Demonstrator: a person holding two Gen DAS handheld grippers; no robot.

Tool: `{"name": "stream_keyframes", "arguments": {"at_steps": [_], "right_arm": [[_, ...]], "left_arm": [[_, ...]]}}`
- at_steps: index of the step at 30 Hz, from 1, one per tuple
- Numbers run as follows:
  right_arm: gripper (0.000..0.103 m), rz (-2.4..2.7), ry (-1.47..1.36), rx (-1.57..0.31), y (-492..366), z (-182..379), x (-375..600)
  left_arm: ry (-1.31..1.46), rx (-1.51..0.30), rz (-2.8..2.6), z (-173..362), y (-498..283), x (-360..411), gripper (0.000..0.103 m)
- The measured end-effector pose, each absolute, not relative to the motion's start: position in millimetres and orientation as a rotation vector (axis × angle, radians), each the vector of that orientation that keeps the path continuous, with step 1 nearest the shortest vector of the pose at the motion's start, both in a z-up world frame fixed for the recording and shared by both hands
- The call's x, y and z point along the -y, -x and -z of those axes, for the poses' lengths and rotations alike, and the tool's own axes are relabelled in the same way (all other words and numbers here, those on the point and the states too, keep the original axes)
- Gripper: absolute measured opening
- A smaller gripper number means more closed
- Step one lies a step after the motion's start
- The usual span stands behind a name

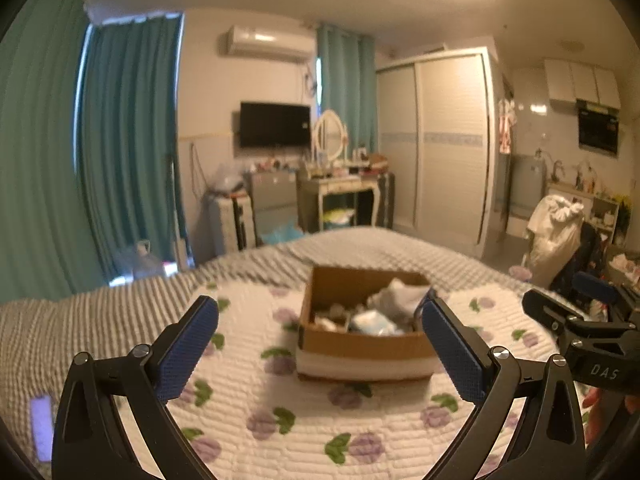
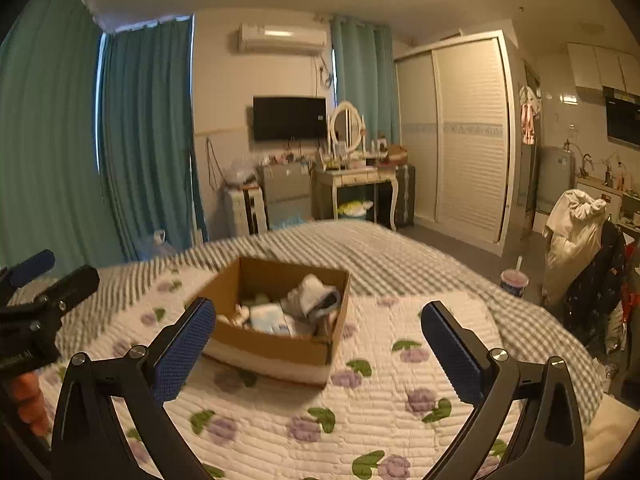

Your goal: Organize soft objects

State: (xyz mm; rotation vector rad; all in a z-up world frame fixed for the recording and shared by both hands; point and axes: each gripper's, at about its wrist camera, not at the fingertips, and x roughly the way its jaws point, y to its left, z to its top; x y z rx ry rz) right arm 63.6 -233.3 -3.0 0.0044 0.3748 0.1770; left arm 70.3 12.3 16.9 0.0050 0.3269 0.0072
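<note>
An open cardboard box [image 1: 362, 350] [image 2: 276, 350] sits on a white quilt with purple flowers [image 1: 280, 420] [image 2: 380, 392] on the bed. Inside it lie soft items: a grey and white rolled cloth [image 1: 396, 296] [image 2: 314, 294] and pale blue and white pieces [image 1: 370, 322] [image 2: 268, 318]. My left gripper [image 1: 320, 344] is open and empty, held above the quilt just in front of the box. My right gripper [image 2: 318, 344] is open and empty, in front of the box and to its right. Each gripper shows at the edge of the other's view [image 1: 580, 312] [image 2: 40, 292].
A grey striped blanket [image 1: 100, 312] [image 2: 400, 256] covers the bed around the quilt. A phone [image 1: 42, 426] lies at the bed's left edge. A cup with a straw [image 2: 514, 280] stands past the right edge. A chair with clothes [image 2: 580, 236], a dressing table [image 2: 356, 176] and a wardrobe [image 2: 460, 140] are beyond.
</note>
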Motion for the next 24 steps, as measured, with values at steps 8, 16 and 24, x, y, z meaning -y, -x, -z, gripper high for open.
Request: {"name": "stream_keyframes", "arguments": {"at_steps": [8, 16, 24], "right_arm": [[0.103, -0.181, -0.037, -0.405, -79, 20, 240], [0.103, -0.185, -0.041, -0.413, -79, 21, 236], [0.103, -0.204, -0.042, -0.415, -76, 19, 233]], "left_arm": [[-0.019, -0.361, -0.011, -2, -73, -10, 0.103], [-0.023, -0.378, 0.005, 3, -76, -11, 0.103], [-0.015, -0.399, 0.003, 5, -81, -11, 0.103]]}}
